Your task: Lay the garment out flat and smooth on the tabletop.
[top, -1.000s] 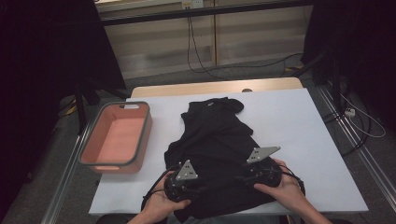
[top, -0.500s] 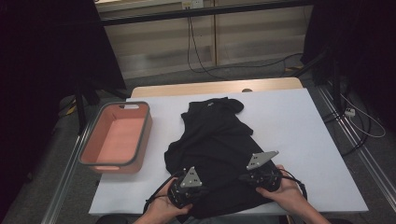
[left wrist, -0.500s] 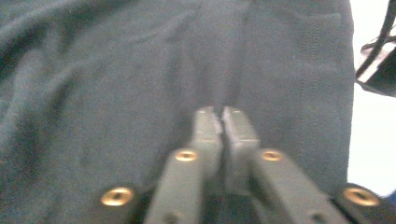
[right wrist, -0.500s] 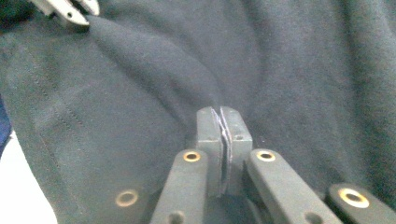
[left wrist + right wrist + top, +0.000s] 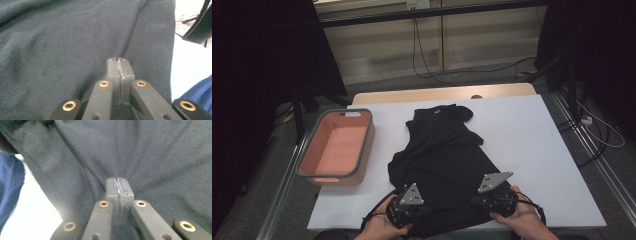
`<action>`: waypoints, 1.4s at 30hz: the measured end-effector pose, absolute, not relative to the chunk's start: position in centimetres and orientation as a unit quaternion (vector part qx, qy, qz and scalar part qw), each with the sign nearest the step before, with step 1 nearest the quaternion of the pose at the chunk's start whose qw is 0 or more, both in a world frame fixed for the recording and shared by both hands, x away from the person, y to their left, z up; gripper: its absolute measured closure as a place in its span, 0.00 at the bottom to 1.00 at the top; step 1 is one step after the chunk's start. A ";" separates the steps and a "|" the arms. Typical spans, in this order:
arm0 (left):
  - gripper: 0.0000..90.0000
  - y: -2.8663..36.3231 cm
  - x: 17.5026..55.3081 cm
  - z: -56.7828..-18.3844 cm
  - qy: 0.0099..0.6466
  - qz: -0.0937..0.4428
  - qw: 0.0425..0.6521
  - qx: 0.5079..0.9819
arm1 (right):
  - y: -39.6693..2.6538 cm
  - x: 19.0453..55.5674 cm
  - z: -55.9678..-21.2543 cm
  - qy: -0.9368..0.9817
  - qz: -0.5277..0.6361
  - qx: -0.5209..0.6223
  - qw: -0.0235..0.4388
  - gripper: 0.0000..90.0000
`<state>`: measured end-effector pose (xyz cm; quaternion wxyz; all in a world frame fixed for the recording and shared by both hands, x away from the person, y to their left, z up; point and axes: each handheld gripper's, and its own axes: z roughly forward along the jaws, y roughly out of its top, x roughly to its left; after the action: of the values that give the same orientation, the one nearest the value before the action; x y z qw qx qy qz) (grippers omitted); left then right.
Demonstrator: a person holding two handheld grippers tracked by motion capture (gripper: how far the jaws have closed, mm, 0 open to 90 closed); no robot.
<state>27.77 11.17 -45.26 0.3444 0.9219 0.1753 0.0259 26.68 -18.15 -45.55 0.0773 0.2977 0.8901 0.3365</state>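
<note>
A: From the high view, where was the shirt [image 5: 444,150]?
B: Spread on the white desk [image 5: 537,145], its near hem at the front edge. The left hand-held gripper [image 5: 412,210] and the right hand-held gripper [image 5: 492,200] both sat on that hem, well apart.

A: And the left gripper view?
B: Its jaws had just been closing and stood pressed together, a fold of dark cloth [image 5: 62,50] pinched between the pads.

A: The right gripper view?
B: The same: jaws just closed, pinching the cloth [image 5: 150,157], creases running from the tips.

A: The surroundings?
B: A pink bin [image 5: 337,147] stood just left of the desk; cables [image 5: 422,55] lay on the floor behind.
</note>
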 end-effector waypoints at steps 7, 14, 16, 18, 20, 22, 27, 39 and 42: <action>1.00 11.8 26.7 -45.1 0.168 0.017 0.338 0.926 | -18.2 24.6 -45.6 0.889 0.341 0.299 0.070 1.00; 1.00 12.6 24.9 -44.9 0.151 -0.007 0.340 0.928 | -17.8 22.2 -45.5 0.893 0.345 0.285 0.049 1.00; 0.98 12.9 24.7 -45.0 0.155 0.001 0.339 0.928 | -17.7 21.8 -45.5 0.891 0.349 0.287 0.045 1.00; 0.94 12.9 24.9 -44.8 0.158 0.006 0.342 0.926 | -17.8 22.0 -45.4 0.888 0.356 0.286 0.050 0.91; 0.85 13.0 25.4 -44.5 0.173 0.012 0.361 0.916 | -18.1 22.4 -45.1 0.881 0.362 0.296 0.068 0.73; 0.79 13.3 25.9 -44.2 0.186 0.025 0.367 0.911 | -18.5 23.1 -44.6 0.872 0.378 0.301 0.078 0.70; 0.67 13.7 28.0 -43.9 0.217 0.048 0.368 0.903 | -19.4 25.7 -44.1 0.859 0.384 0.323 0.101 0.63; 0.52 11.0 32.5 -44.1 0.219 0.080 0.355 0.905 | -18.3 31.5 -45.2 0.868 0.349 0.333 0.118 0.63; 0.58 10.7 32.5 -44.5 0.212 0.077 0.359 0.906 | -18.3 31.3 -45.6 0.868 0.345 0.336 0.118 0.62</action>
<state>32.48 10.66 -44.48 0.3592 0.9057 0.2116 0.0770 31.33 -18.29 -45.57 0.1180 0.3359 0.8684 0.3451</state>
